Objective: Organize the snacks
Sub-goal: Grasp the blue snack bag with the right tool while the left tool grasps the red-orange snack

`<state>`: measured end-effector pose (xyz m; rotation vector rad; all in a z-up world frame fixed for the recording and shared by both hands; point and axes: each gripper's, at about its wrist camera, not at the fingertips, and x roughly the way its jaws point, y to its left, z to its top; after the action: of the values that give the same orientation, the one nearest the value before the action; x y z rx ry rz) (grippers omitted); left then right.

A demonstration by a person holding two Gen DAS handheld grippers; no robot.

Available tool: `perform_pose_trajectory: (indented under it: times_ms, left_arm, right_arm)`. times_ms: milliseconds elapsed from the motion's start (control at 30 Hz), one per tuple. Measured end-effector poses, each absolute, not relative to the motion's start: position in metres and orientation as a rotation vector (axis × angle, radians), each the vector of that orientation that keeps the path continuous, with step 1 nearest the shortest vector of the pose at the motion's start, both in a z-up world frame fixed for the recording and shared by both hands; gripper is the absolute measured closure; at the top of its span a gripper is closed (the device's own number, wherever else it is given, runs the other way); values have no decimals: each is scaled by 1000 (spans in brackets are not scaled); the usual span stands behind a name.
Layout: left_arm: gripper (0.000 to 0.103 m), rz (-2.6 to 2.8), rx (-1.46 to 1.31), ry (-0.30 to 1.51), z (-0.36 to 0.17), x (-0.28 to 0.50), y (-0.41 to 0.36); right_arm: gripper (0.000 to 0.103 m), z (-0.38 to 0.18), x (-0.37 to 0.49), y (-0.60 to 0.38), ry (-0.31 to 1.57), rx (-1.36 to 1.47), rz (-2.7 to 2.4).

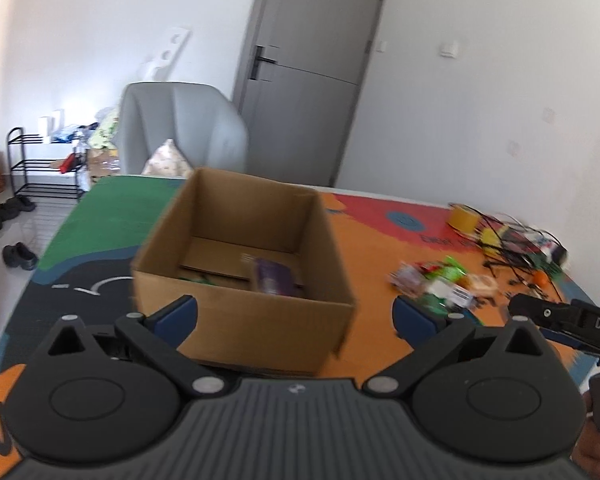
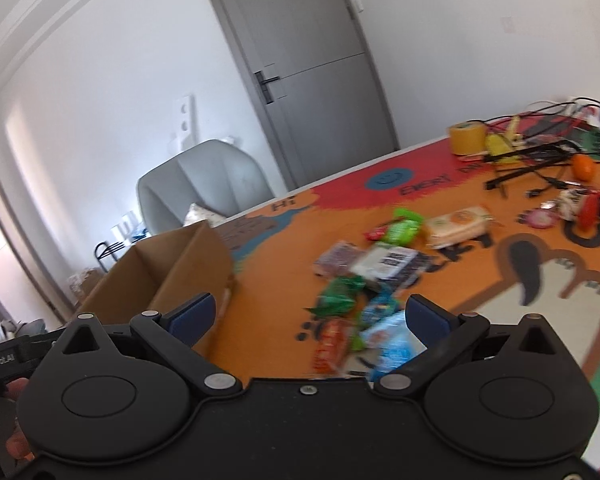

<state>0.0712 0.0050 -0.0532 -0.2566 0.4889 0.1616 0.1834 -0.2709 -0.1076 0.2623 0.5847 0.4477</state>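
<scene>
An open cardboard box (image 1: 236,248) stands on the colourful table mat, with a purple snack pack (image 1: 274,276) and something green inside. My left gripper (image 1: 296,314) is open and empty, just in front of the box. A pile of snack packets (image 2: 372,280) lies on the orange mat to the box's right; it also shows in the left wrist view (image 1: 440,280). My right gripper (image 2: 310,314) is open and empty, above the near packets, with a blue packet (image 2: 392,340) by its right finger. The box (image 2: 172,276) is at its left.
A yellow tape roll (image 2: 466,138), tangled black cables (image 2: 532,160), an orange ball (image 2: 582,168) and small items crowd the table's far right. A grey armchair (image 1: 180,128), a black shoe rack (image 1: 40,164) and a grey door (image 1: 308,72) stand beyond the table.
</scene>
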Motion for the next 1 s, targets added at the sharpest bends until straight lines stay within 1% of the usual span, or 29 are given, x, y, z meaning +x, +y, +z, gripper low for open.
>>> perform_pose_trajectory:
  times_ms: [233, 500, 567, 633, 667, 700, 733, 800, 900, 967, 1000]
  left_arm:
    - [0, 52, -206, 515, -55, 79, -38]
    - [0, -46, -152, 547, -67, 93, -76]
    - [0, -63, -156, 556, -70, 98, -80]
    - [0, -92, -156, 565, -74, 101, -84]
    - [1, -104, -152, 567, -76, 103, -86]
    - [1, -113, -148, 569, -78, 105, -88]
    - [1, -122, -148, 575, -80, 107, -89]
    - [3, -136, -159, 587, -86, 114, -92]
    - [12, -144, -167, 597, -95, 123, -95]
    - [21, -140, -178, 611, -101, 130, -95]
    - [23, -139, -184, 619, -104, 134, -95]
  right_arm:
    - [0, -121, 185, -311, 592, 293, 371]
    - [2, -137, 186, -330, 606, 297, 355]
    - [6, -142, 187, -329, 621, 290, 362]
    - [12, -147, 189, -327, 641, 272, 378]
    - [14, -150, 189, -325, 649, 262, 383]
    - [17, -153, 190, -325, 656, 257, 388]
    - [24, -156, 192, -325, 668, 259, 393]
    - [31, -163, 196, -325, 689, 268, 397]
    - [38, -170, 201, -328, 702, 284, 403]
    - [39, -174, 205, -328, 713, 298, 418]
    - [40, -175, 206, -327, 713, 303, 424]
